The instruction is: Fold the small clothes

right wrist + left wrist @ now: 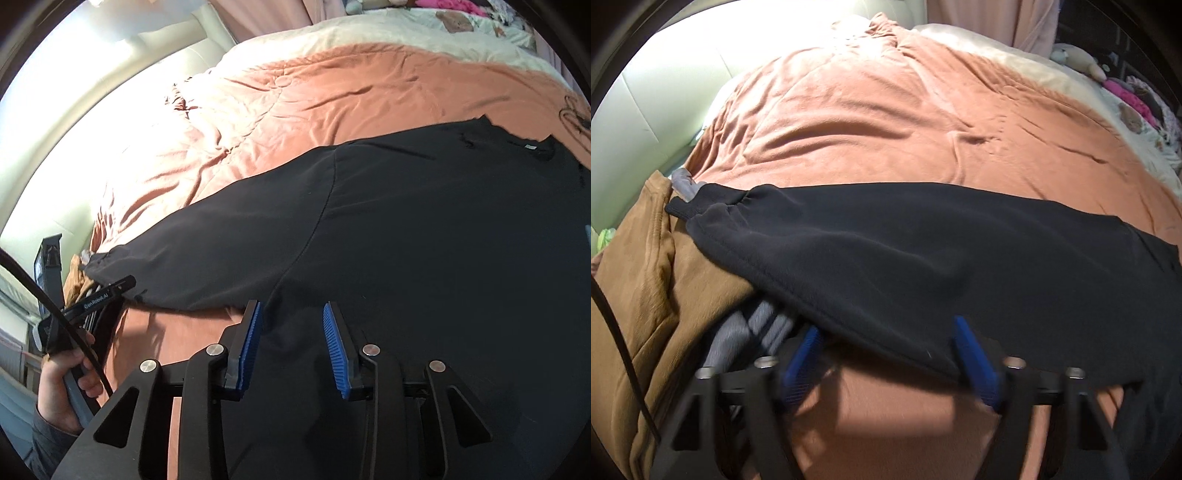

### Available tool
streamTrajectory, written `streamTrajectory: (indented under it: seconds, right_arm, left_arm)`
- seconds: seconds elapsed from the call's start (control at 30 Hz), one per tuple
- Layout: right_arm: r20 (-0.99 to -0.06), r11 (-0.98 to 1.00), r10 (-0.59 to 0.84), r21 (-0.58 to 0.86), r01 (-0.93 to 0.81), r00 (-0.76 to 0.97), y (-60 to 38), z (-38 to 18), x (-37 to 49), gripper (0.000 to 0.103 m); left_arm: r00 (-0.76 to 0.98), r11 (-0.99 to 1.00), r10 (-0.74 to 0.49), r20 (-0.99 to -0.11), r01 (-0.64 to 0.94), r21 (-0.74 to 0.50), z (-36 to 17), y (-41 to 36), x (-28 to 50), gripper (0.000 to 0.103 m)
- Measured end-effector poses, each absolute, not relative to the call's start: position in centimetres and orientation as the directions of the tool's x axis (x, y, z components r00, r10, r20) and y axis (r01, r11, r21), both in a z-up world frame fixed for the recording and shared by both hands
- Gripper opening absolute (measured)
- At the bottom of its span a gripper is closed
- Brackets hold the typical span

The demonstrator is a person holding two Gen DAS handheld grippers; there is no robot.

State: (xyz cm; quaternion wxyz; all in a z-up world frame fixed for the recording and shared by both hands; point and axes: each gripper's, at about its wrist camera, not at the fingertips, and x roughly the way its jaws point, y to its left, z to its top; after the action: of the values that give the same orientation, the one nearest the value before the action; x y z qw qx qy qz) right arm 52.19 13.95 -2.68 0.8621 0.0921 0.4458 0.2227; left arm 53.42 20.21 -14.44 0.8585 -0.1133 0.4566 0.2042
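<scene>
Black garment (406, 221) spread on bed (295, 92), sleeve run out left; left gripper (886, 354) parted at sleeve's near hem — right gripper (291, 343) parted over body, nothing clamped.

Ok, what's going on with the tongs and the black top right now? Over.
Left tongs open, at sleeve hem. Right tongs open over black top, which lies flat on the bedspread. Sleeve cuff overlaps brown garment. Over.

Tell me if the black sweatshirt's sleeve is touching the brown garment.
Touching. In the left wrist view the black sweatshirt drapes its sleeve over the edge of the brown garment, overlapping it with no gap.
</scene>
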Motion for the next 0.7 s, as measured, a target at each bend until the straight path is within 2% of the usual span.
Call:
streamTrajectory:
  seconds: [0.03,0.1,0.17,0.3,0.4,0.5,0.7]
  right_arm:
    - [-0.731,0.882,0.469,0.368,-0.294,0.495,14.0,-3.0,52.5,0.026]
    - [-0.745,0.88,0.476,0.395,-0.265,0.468,14.7,-4.1,53.8,0.021]
    - [-0.744,0.867,0.499,0.433,-0.249,0.445,15.1,-5.0,54.9,0.016]
    - [-0.721,0.827,0.559,0.519,-0.215,0.409,15.0,-6.7,56.4,0.012]
    - [-0.719,0.818,0.569,0.542,-0.191,0.399,15.1,-7.6,57.1,0.012]
    - [-0.709,0.805,0.585,0.565,-0.178,0.393,14.9,-8.3,57.6,0.006]
    - [-0.714,0.786,0.602,0.609,-0.106,0.358,15.7,-10.7,58.5,0.002]
  left_arm:
    - [0.495,0.891,0.239,-0.835,-0.453,-0.013,-14.7,20.4,53.6,0.047]
    - [0.485,0.889,0.213,-0.848,-0.457,-0.038,-15.0,20.9,54.0,0.018]
    - [0.509,0.89,0.197,-0.838,-0.452,-0.065,-14.3,20.8,53.9,0.011]
    - [0.571,0.912,0.203,-0.795,-0.405,-0.058,-11.6,19.3,53.9,0.005]
    - [0.611,0.926,0.186,-0.769,-0.371,-0.071,-9.7,18.4,54.1,0.005]
    - [0.651,0.937,0.177,-0.739,-0.341,-0.076,-7.4,17.5,54.4,0.005]
    - [0.736,0.96,0.125,-0.666,-0.259,-0.106,-2.5,15.2,54.8,0.004]
